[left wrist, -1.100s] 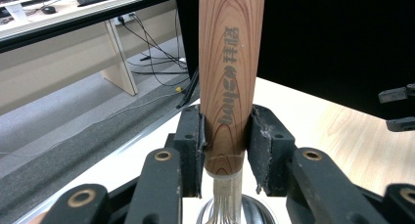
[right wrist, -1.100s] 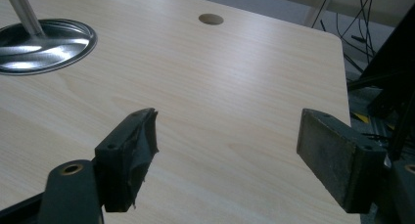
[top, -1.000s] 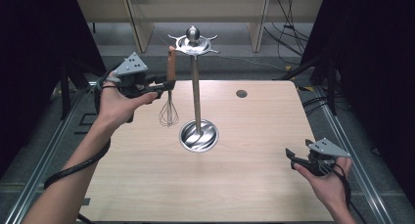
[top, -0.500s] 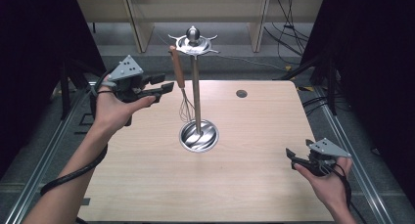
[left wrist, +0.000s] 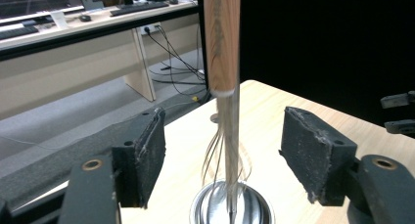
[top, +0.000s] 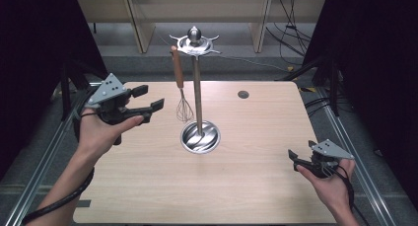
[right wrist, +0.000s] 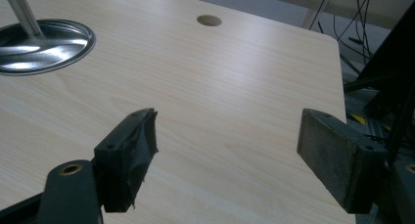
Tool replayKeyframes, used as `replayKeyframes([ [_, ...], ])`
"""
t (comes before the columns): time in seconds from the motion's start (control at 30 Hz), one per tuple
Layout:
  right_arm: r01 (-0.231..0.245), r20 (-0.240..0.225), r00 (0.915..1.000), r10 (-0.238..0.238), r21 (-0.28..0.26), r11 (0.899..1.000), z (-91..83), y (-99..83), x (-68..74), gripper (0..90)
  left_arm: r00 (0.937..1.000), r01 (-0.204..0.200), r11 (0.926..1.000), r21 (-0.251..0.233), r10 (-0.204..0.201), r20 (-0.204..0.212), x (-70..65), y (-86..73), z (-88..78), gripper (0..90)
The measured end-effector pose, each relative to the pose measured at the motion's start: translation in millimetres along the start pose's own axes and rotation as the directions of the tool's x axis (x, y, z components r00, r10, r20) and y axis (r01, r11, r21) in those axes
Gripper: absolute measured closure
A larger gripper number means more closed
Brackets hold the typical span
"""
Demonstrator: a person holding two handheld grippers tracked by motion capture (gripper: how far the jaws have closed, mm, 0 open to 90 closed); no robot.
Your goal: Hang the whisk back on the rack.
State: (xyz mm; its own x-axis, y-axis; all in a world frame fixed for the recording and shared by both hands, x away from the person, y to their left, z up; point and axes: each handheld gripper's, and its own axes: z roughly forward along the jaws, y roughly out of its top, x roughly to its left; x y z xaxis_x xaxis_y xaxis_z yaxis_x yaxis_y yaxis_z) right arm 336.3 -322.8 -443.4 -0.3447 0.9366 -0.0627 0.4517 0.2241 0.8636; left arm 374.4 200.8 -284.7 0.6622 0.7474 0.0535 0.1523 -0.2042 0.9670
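The whisk (top: 179,83) hangs upright just ahead of the spread left hand-held gripper (top: 148,98); the right hand-held gripper (top: 295,159), spread, sits well apart.

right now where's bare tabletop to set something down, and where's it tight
Bare wood runs along the near edge of the table, between the left gripper and right gripper, and at the far right beyond the small hole. It is tight mid-table, where the whisk hangs beside the stand.
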Motion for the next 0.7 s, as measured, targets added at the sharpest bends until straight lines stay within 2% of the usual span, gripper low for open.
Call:
replayKeyframes([
  [0.03,0.026,-0.007,0.9996,-0.026,-0.010,1.000,1.1,0.2,-2.7,23.2,1.0000,0.000,1.0000,0.002,0.000,-0.005,-0.7,-3.7,-2.6,31.6],
  [0.13,-0.004,0.002,1.0000,0.004,0.001,1.000,0.1,-0.3,-0.1,23.2,0.9999,0.011,0.9999,-0.005,-0.011,-0.010,-2.6,-15.9,-9.4,31.4],
  [0.23,0.004,0.000,1.0000,-0.004,-0.002,1.000,0.5,-0.2,-0.6,23.0,0.9996,0.028,0.9996,-0.004,-0.028,-0.010,-4.5,-27.5,-15.4,33.1],
  [0.27,0.001,0.001,1.0000,-0.001,-0.001,1.000,0.3,-0.2,-0.5,23.0,0.9998,0.003,0.9999,-0.011,-0.003,-0.019,-3.6,-31.9,-17.6,33.2],
  [0.43,0.012,-0.001,0.9999,-0.012,-0.003,1.000,1.0,-0.2,-1.2,23.0,0.9992,0.002,1.0000,0.007,-0.002,-0.041,-7.0,-53.6,-25.4,32.7],
  [0.47,0.026,-0.006,0.9996,-0.026,-0.008,1.000,1.5,0.0,-2.5,23.0,0.9987,-0.009,0.9994,0.033,0.011,-0.049,-7.4,-59.8,-27.8,32.4],
  [0.5,0.024,-0.007,0.9997,-0.024,-0.008,1.000,1.4,0.0,-2.3,23.0,0.9983,0.019,0.9983,0.055,-0.016,-0.056,-9.9,-64.6,-29.5,32.3],
  [0.53,0.025,-0.007,0.9997,-0.025,-0.007,1.000,1.5,0.0,-2.4,22.9,0.9983,0.005,0.9993,0.038,-0.003,-0.059,-9.3,-69.8,-28.1,32.2],
  [0.57,0.026,-0.007,0.9996,-0.026,-0.007,1.000,1.6,-0.1,-2.4,22.9,0.9982,0.009,0.9987,0.051,-0.006,-0.059,-9.3,-75.5,-28.8,32.1],
  [0.63,0.026,-0.009,0.9996,-0.026,-0.006,1.000,1.8,-0.2,-2.3,23.0,0.9979,0.027,0.9976,0.063,-0.023,-0.060,-9.1,-87.2,-29.5,32.0],
  [0.67,0.010,0.002,0.9999,-0.010,0.003,1.000,1.0,-0.4,-0.5,23.0,0.9978,0.029,0.9969,0.072,-0.025,-0.062,-8.4,-92.4,-30.4,31.9],
  [0.7,0.019,0.005,0.9998,-0.019,0.001,1.000,1.0,-0.3,-0.8,22.9,0.9970,0.049,0.9967,0.064,-0.045,-0.064,-8.7,-98.1,-30.1,32.0],
])
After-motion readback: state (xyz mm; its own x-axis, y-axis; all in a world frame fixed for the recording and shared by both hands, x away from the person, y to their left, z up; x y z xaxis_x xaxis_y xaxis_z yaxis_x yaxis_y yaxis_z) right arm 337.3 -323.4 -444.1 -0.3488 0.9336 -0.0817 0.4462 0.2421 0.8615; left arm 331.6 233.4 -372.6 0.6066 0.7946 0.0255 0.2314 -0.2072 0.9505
